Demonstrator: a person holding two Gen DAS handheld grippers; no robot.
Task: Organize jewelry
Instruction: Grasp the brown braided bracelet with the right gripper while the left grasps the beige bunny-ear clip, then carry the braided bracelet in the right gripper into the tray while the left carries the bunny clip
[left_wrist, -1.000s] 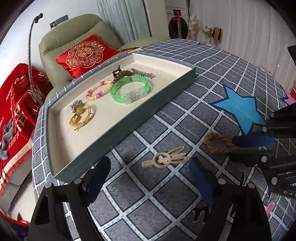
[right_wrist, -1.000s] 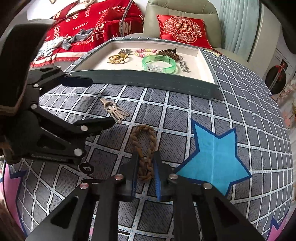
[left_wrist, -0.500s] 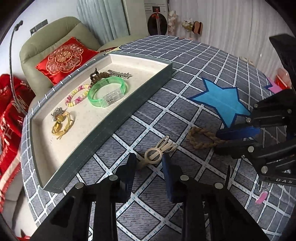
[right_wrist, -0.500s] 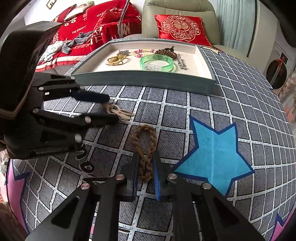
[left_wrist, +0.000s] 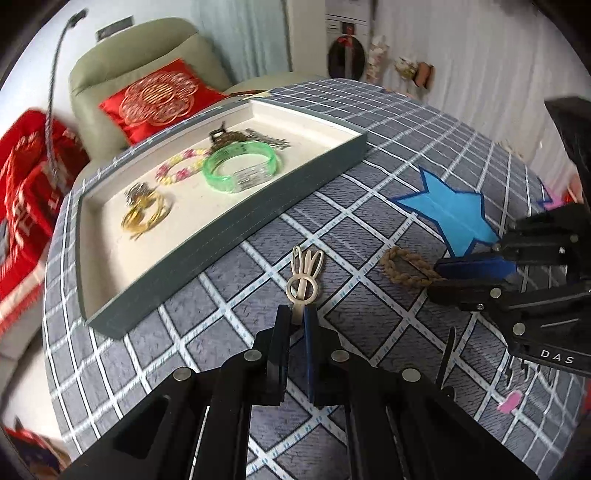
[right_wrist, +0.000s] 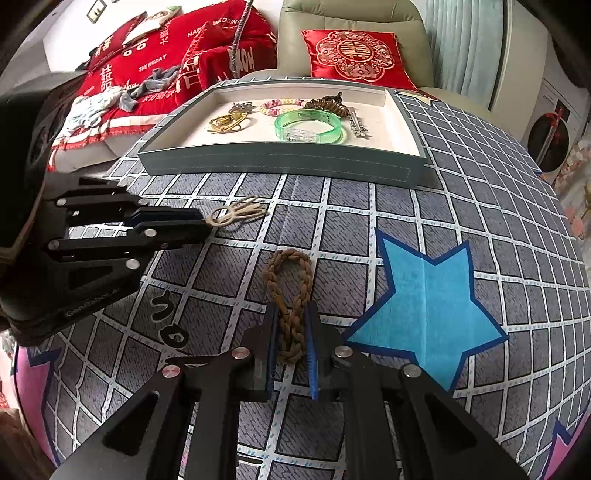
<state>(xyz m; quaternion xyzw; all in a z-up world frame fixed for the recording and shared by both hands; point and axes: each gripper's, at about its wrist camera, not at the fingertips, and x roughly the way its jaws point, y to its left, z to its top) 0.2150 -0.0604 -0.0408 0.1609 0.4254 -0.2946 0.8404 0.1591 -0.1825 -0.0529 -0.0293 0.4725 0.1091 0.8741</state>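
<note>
Both tools (left_wrist: 297, 317) (right_wrist: 291, 334) grip jewelry near the tray's (right_wrist: 280, 166) front edge.

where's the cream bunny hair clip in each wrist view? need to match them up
Left wrist: cream bunny hair clip at centre, its near end clamped in the left gripper.
Right wrist: clip left of centre, at the tip of the left gripper.
Shared landmark: blue star on the tablecloth.

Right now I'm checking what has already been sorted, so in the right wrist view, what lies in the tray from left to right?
Gold looped hair tie → pink and yellow beaded bracelet → translucent green plastic bangle → silver metal hair clip, all in the grey tray with the cream lining.
</note>
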